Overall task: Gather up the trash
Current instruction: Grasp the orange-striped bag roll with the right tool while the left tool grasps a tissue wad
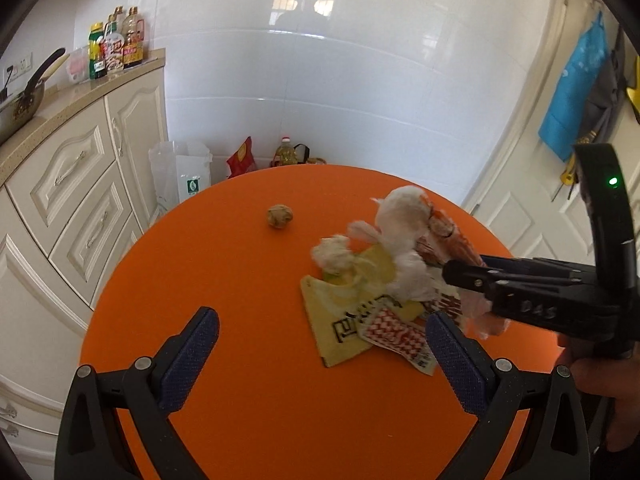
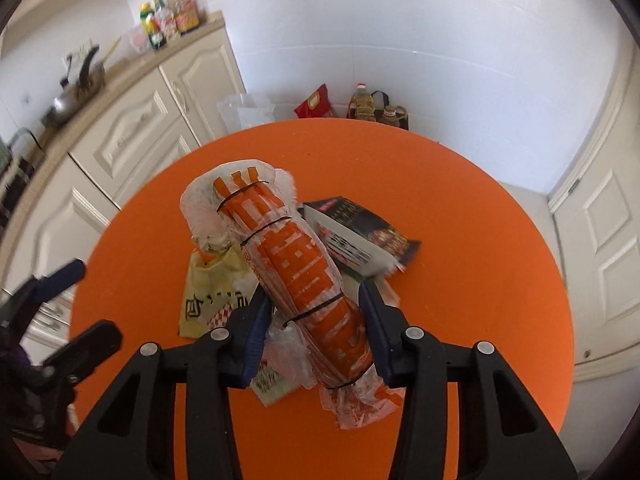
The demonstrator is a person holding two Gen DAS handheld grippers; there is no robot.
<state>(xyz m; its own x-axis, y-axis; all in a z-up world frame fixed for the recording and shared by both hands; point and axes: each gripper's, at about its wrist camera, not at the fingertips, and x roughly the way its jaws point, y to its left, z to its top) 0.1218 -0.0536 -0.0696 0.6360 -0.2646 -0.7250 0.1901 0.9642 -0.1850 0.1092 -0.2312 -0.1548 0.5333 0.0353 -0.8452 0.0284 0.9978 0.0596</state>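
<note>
On the round orange table (image 1: 224, 264) lies a pile of trash: white tissue wads (image 1: 400, 220), a yellow wrapper (image 1: 340, 320) and a red-and-white checked wrapper (image 1: 392, 332). A walnut (image 1: 280, 216) sits alone farther back. My right gripper (image 2: 316, 312) is shut on a long orange plastic-wrapped bundle (image 2: 304, 264) tied with black bands, with a pad on each side of its lower half. In the left wrist view it (image 1: 460, 280) comes in from the right over the pile. My left gripper (image 1: 324, 344) stands open just above the table; the yellow wrapper's near edge is between its pads.
A dark printed box (image 2: 360, 232) lies behind the bundle on the right. Cream kitchen cabinets (image 1: 80, 184) with a pan and bottles stand to the left. Bags and an oil bottle (image 1: 286, 152) stand on the floor behind the table. A white door (image 2: 600, 240) is on the right.
</note>
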